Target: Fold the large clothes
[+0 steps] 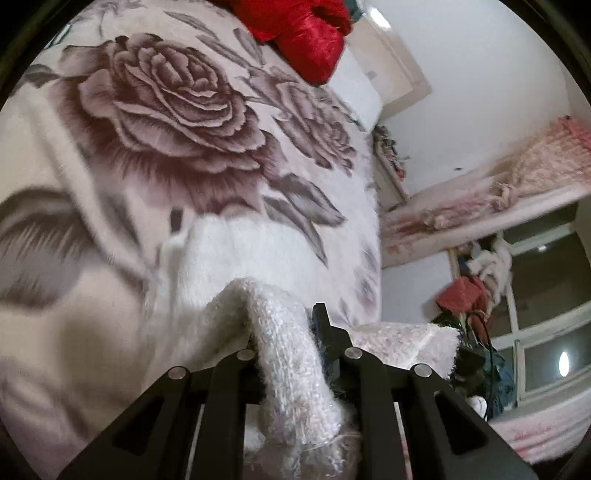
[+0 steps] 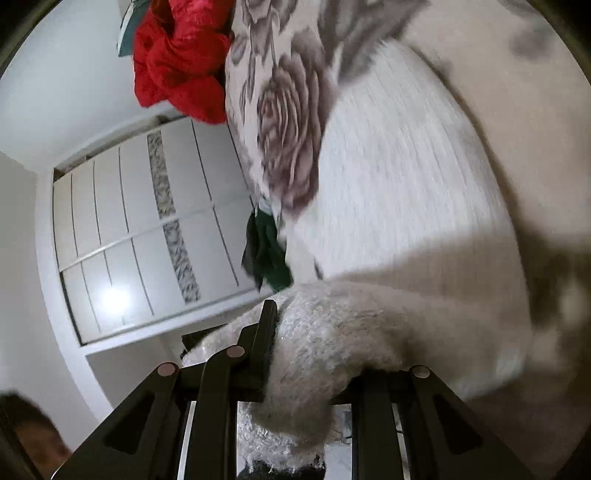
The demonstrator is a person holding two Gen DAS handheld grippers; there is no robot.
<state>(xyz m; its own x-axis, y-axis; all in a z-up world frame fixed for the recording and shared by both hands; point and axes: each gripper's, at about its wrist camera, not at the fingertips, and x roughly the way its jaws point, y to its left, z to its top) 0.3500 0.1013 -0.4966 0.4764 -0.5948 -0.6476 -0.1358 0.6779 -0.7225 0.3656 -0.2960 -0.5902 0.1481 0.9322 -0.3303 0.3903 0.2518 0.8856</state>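
The left gripper (image 1: 286, 334) is closed on a bunched fold of the white fuzzy knit garment (image 1: 291, 373). The fabric rises as a ridge between the two black fingers, drapes back over the linkage toward the camera, and spreads to the right as a flat flap with a frayed edge.

The right gripper (image 2: 291, 332) is likewise clamped on the same garment (image 2: 332, 343). Only the left finger (image 2: 266, 325) is exposed; the other is buried under the thick knit, which wraps over the mechanism and hangs below it.

Beyond both grippers the garment runs out flat across the bed, resting on a pale blanket with large grey-purple roses (image 1: 173, 99). In the right wrist view the ribbed white body of the garment covers most of the blanket to the right of one rose (image 2: 288, 140); this area is motion-blurred.

At the far end of the bed lies a crumpled red cloth (image 1: 306, 33), touching the blanket edge. A dark green item (image 2: 266, 254) hangs at the bed's side.

Further out, the right wrist view shows a white panelled wardrobe (image 2: 147, 229). The left wrist view shows pink ruffled curtains (image 1: 517, 184), a window with white frames (image 1: 535, 332) and a pile of clothes (image 1: 476, 291) beside it.
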